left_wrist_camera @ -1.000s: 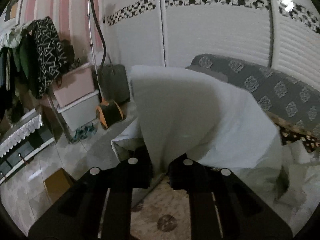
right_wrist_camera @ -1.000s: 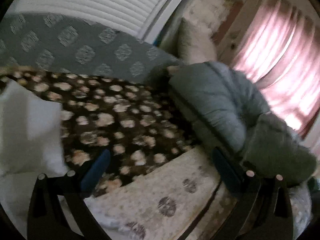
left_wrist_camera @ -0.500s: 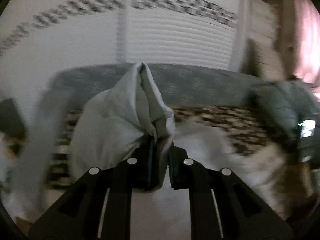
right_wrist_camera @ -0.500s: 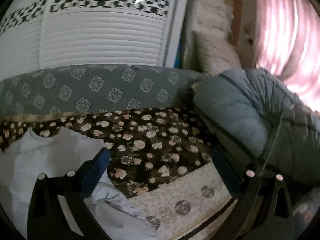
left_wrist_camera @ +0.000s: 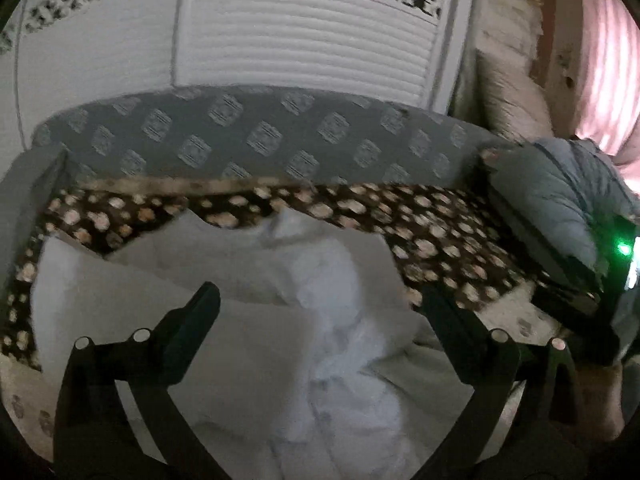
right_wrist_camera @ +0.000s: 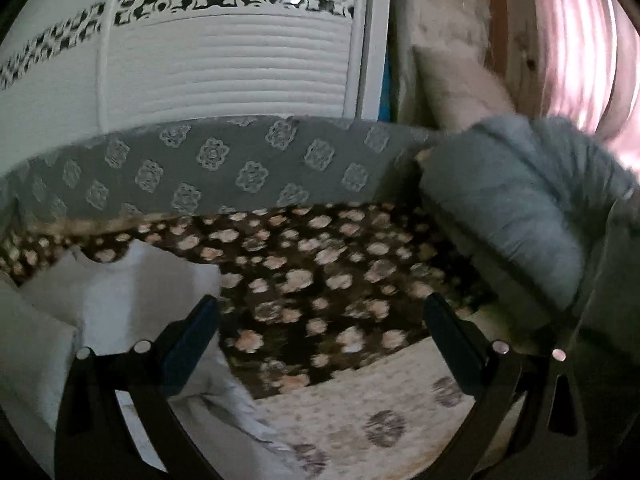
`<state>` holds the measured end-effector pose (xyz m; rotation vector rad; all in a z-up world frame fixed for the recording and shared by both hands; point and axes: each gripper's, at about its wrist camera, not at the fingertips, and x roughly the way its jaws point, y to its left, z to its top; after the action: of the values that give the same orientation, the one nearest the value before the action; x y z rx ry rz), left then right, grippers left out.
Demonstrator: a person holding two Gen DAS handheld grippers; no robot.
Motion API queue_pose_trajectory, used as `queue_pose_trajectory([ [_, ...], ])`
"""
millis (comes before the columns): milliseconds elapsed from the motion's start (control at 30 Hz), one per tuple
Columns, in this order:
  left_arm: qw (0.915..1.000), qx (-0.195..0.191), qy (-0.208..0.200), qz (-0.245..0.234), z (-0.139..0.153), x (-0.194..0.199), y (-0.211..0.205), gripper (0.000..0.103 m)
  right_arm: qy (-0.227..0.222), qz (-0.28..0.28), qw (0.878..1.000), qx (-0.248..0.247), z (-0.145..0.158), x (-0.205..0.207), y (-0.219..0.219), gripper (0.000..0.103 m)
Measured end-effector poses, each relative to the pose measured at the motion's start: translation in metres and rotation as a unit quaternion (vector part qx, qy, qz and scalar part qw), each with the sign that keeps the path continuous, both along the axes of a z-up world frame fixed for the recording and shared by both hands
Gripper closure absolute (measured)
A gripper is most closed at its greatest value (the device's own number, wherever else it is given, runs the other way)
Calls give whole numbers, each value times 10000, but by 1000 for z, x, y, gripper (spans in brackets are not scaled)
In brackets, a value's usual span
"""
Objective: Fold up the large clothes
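Observation:
A large white garment lies crumpled on the sofa's brown flowered cover. In the left wrist view my left gripper hangs just above it, jaws wide open and empty. The garment also shows at the lower left of the right wrist view. My right gripper is open and empty over the flowered cover, to the right of the garment. The right gripper's body with a green light shows at the right edge of the left wrist view.
A grey patterned sofa back runs behind the seat. A grey-blue quilted cushion lies at the sofa's right end. A white louvred wardrobe stands behind. A beige printed spread covers the sofa's front edge. Pink curtains hang at right.
My left gripper has let go of the white garment and opened wide; the garment now lies on the sofa. Both views have swung to face the sofa back.

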<state>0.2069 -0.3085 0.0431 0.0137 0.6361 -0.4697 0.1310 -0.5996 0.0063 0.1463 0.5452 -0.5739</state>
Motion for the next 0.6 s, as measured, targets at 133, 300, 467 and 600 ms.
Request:
queue_pose_trajectory([
  [133, 9986, 317, -298, 292, 10, 10, 27, 3, 176, 187, 9993, 274, -18, 12, 1, 2],
  [300, 9929, 847, -395, 732, 16, 8, 92, 3, 347, 778, 9956, 379, -34, 29, 44, 2],
  [467, 9822, 875, -679, 1514, 20, 1, 186, 3, 585, 1527, 9836, 759, -57, 50, 105, 2],
  [600, 9590, 1068, -990, 2431, -1, 4, 243, 3, 747, 1765, 9791, 674, -68, 60, 150, 2],
])
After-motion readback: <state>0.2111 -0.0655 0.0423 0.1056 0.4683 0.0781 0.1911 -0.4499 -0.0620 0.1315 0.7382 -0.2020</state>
